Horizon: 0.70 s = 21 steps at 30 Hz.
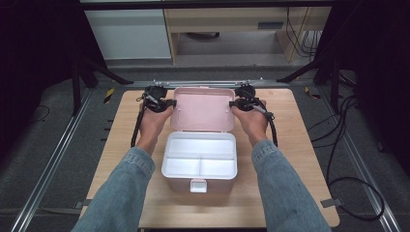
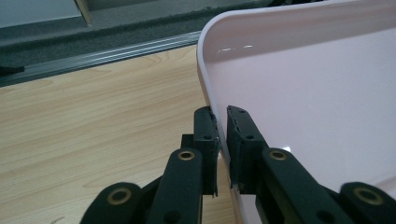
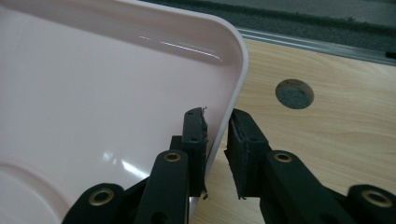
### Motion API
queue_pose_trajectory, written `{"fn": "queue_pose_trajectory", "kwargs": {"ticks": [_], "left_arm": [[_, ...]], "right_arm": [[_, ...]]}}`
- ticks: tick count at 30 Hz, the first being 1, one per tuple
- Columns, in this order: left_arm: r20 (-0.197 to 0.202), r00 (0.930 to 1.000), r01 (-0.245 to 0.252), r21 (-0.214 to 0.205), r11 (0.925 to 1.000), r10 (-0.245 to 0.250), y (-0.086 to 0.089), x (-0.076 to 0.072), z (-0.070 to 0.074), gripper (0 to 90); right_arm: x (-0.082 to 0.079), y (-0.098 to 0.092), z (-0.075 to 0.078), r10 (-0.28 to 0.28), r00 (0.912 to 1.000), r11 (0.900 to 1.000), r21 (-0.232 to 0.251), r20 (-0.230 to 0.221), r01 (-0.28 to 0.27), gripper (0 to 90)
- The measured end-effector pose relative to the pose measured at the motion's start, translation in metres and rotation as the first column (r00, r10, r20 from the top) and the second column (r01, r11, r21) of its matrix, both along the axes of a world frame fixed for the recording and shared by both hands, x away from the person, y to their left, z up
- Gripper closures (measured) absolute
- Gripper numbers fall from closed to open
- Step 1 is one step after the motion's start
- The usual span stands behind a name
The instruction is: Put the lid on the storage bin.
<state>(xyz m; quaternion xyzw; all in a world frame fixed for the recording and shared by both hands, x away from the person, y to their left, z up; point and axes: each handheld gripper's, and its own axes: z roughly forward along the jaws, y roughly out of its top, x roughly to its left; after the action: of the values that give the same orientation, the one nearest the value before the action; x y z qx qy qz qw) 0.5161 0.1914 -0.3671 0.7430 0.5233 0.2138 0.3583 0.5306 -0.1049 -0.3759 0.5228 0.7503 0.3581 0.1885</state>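
One box [image 1: 199, 162] sits at the tabletop's [image 1: 300, 159] centre, white inside, with three compartments: one long one across the 12 o'clock side and two smaller ones side by side toward 6 o'clock. It has one pink lid [image 1: 202, 109], raised at 12 o'clock, and one latch [image 1: 198, 185] at 6 o'clock. Two tongs: left tongs [image 1: 167, 103] at the lid's 9 o'clock edge, right tongs [image 1: 235, 103] at its 3 o'clock edge, each with two black jaws. Two hands, two denim sleeves [image 1: 118, 193]. One round hole [image 3: 294, 93] in the tabletop, beyond the right tongs in the right gripper view.
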Motion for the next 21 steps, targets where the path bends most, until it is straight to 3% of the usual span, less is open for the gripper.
{"fn": "queue_pose_trajectory", "kwargs": {"ticks": [7,11,16,21], "left_arm": [[0.015,0.9999,-0.005,-0.01,0.9999,0.005,0.004,-0.002,0.014,82.4],[0.031,0.9995,-0.009,-0.054,0.9985,0.011,0.008,-0.003,0.026,83.7],[0.049,0.9988,0.001,-0.038,0.9993,0.001,0.008,-0.006,0.04,84.3],[0.056,0.9983,0.013,-0.02,0.9997,-0.012,0.006,-0.012,0.045,83.9]], "right_arm": [[0.0,0.007,0.013,-0.025,0.9983,0.9995,-0.018,0.053,0.026,81.4],[0.0,0.009,0.025,-0.036,0.9958,0.9992,-0.016,0.085,0.038,82.9],[-0.003,0.01,0.041,-0.037,0.9925,0.9989,-0.024,0.116,0.04,84.7],[-0.009,0.009,0.046,-0.03,0.9899,0.9987,-0.036,0.138,0.035,85.1]]}}
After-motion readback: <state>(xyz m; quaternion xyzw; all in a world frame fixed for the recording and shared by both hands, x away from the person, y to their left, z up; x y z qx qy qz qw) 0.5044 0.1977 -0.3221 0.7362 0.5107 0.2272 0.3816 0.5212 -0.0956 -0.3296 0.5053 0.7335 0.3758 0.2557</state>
